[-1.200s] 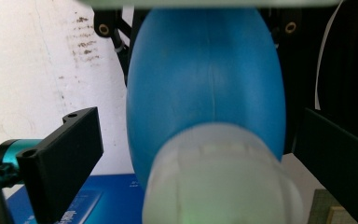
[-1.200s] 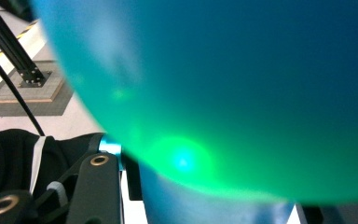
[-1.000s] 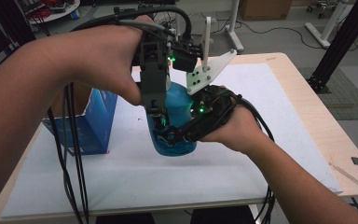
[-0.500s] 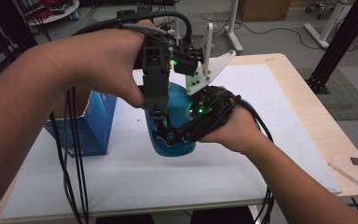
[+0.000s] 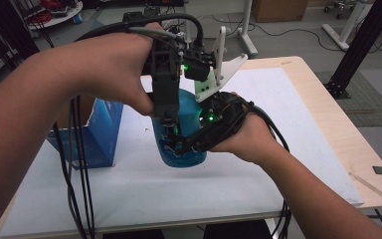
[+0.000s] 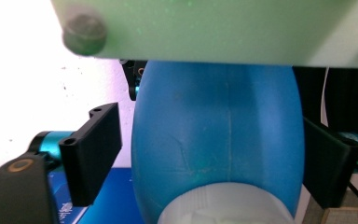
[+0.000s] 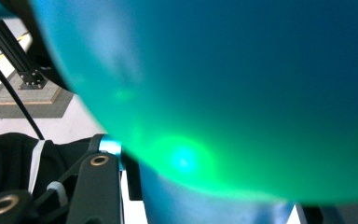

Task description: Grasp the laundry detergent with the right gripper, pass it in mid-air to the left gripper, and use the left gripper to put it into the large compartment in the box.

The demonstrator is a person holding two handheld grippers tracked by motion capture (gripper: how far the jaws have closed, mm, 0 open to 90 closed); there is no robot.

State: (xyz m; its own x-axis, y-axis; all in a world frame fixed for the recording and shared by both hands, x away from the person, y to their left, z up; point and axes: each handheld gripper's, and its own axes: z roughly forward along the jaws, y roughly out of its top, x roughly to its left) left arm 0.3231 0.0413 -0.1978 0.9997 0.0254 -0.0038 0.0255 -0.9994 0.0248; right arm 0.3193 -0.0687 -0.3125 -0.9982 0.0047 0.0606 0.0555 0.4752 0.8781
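A blue plastic bottle [image 5: 188, 113] is held above the table between both hands. My right gripper [image 5: 186, 145] comes in from the right and is shut on its body; the bottle [image 7: 242, 88] looms close above one black finger [image 7: 95, 191]. My left gripper [image 5: 169, 133] points down over it from above. In the left gripper view the bottle [image 6: 219, 140] and its white cap [image 6: 223, 210] sit between the jaws of the left gripper [image 6: 212, 161]. These jaws have just been closing; the left jaw stands a small gap off the bottle.
A blue carton [image 5: 98, 135] stands on the white sheet [image 5: 278, 119] at the left, close to my left forearm. The wooden table edge [image 5: 328, 104] runs along the right. Black cables [image 5: 79, 164] hang from the left hand. Frame legs stand beyond the table.
Both hands and the bottle stay in place in the high view. No clear difference shows there.
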